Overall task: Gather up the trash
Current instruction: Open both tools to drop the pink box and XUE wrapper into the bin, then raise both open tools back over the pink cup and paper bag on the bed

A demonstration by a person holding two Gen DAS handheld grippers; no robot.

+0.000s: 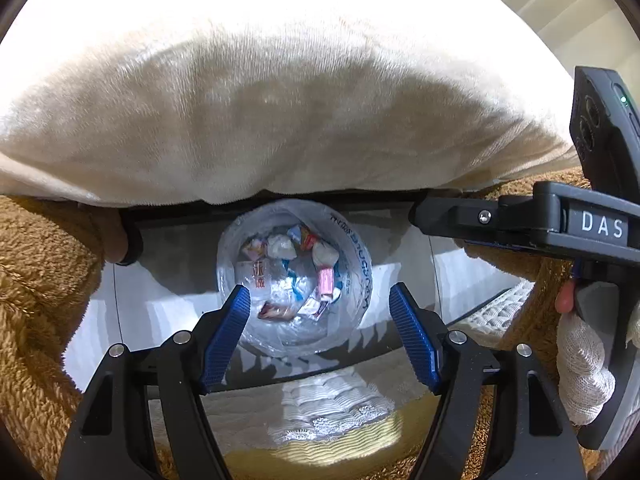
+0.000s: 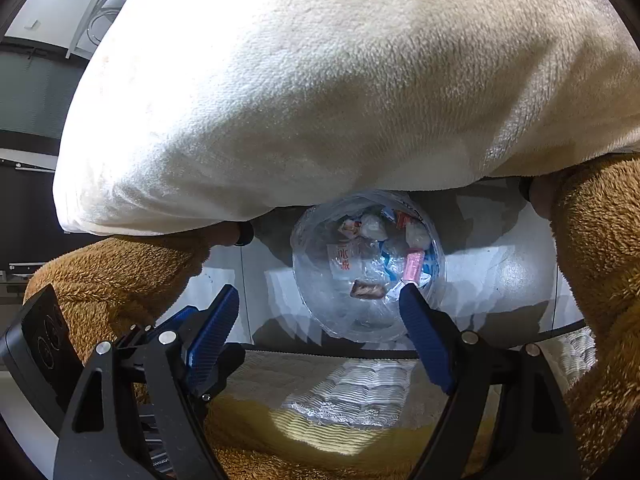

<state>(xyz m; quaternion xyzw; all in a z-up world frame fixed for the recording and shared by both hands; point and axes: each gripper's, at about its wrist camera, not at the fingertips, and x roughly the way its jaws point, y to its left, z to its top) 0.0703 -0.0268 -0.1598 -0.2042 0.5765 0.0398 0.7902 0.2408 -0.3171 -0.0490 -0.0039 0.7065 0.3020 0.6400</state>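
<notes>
Clear plastic-lined round trash bin (image 1: 294, 276) already holds several wrappers; left gripper (image 1: 320, 304) and right gripper (image 2: 320, 304) jaws apart, empty.

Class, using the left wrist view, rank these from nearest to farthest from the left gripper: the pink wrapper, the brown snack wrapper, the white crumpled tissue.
1. Brown snack wrapper: low in the bin, just beyond the left gripper.
2. Pink wrapper: right side, midway.
3. White crumpled tissue: far side of the trash pile.
</notes>
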